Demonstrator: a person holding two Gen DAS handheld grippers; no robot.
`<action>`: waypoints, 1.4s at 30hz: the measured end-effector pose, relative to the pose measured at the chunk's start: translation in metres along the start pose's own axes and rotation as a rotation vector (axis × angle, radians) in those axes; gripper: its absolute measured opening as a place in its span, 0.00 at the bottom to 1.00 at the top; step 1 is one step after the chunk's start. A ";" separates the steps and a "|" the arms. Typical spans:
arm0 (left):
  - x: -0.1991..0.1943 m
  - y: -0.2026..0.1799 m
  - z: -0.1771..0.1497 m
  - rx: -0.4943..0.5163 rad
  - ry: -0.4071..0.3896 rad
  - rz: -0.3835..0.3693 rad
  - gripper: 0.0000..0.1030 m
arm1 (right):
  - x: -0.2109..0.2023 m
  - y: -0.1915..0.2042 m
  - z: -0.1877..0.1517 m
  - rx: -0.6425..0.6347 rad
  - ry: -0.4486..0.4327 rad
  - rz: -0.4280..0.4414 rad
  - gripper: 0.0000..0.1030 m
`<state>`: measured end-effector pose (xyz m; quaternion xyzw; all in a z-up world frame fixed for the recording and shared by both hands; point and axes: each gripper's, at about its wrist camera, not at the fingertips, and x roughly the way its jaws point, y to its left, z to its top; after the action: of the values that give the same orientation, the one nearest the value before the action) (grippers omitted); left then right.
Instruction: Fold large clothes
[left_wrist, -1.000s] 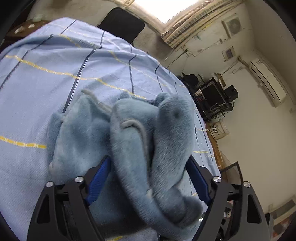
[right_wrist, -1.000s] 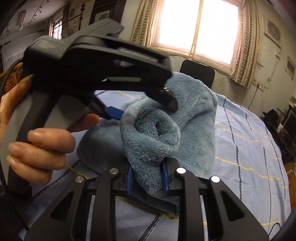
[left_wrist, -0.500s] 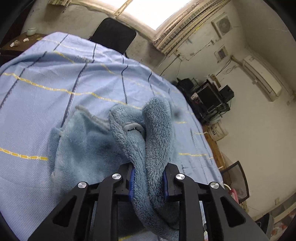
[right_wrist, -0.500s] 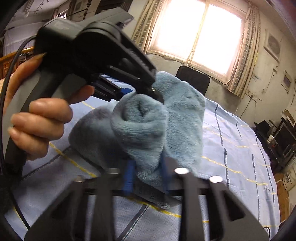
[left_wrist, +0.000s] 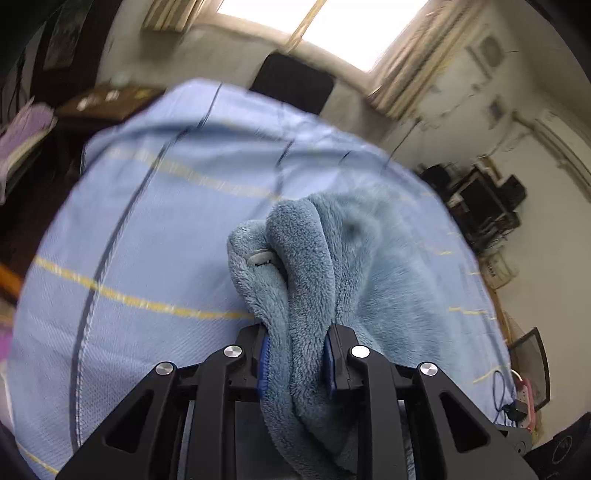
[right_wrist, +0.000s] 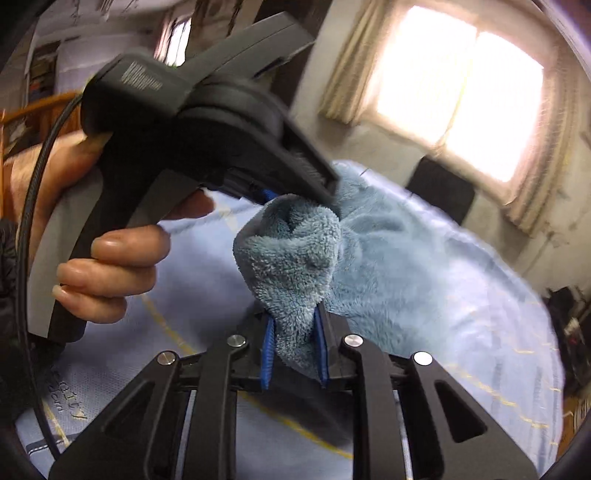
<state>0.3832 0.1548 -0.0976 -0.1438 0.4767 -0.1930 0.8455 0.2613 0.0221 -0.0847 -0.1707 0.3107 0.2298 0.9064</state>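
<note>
A fluffy blue garment (left_wrist: 354, 266) lies bunched on a bed covered by a light blue sheet (left_wrist: 155, 229) with yellow and dark stripes. Part of the garment is gathered up into thick folds above the sheet, while the rest spreads flat over the sheet toward the far side. A small pale loop or tag (left_wrist: 260, 256) shows in the crease between two folds.

The left gripper (left_wrist: 295, 360) is clamped on one thick fold of the garment, with its blue pads pressing the fleece from both sides. The right gripper (right_wrist: 293, 350) is likewise closed on another bunched fold (right_wrist: 291, 258), the fabric pinched between its blue pads. In the right wrist view the left gripper (right_wrist: 291, 195) comes in from the upper left, its tip buried in the same bunch just above the right gripper's hold, and a person's left hand (right_wrist: 110, 266) wraps around its grey handle.

Beyond the bed stand a dark chair back (left_wrist: 291, 83), a bright window (right_wrist: 458, 96) with curtains, and a cluttered desk with dark electronics (left_wrist: 480, 206) on the right.
</note>
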 end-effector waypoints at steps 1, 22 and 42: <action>0.007 0.006 0.001 -0.012 0.025 0.005 0.24 | 0.010 -0.001 -0.002 0.011 0.027 0.021 0.17; -0.009 0.009 0.005 -0.015 -0.065 0.089 0.59 | -0.030 -0.043 -0.018 0.250 -0.069 0.195 0.65; 0.006 -0.060 -0.034 0.310 -0.025 0.203 0.68 | -0.012 -0.097 -0.034 0.417 0.062 0.091 0.28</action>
<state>0.3457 0.0969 -0.0940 0.0345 0.4427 -0.1759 0.8786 0.2871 -0.0784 -0.0862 0.0277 0.3867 0.1961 0.9007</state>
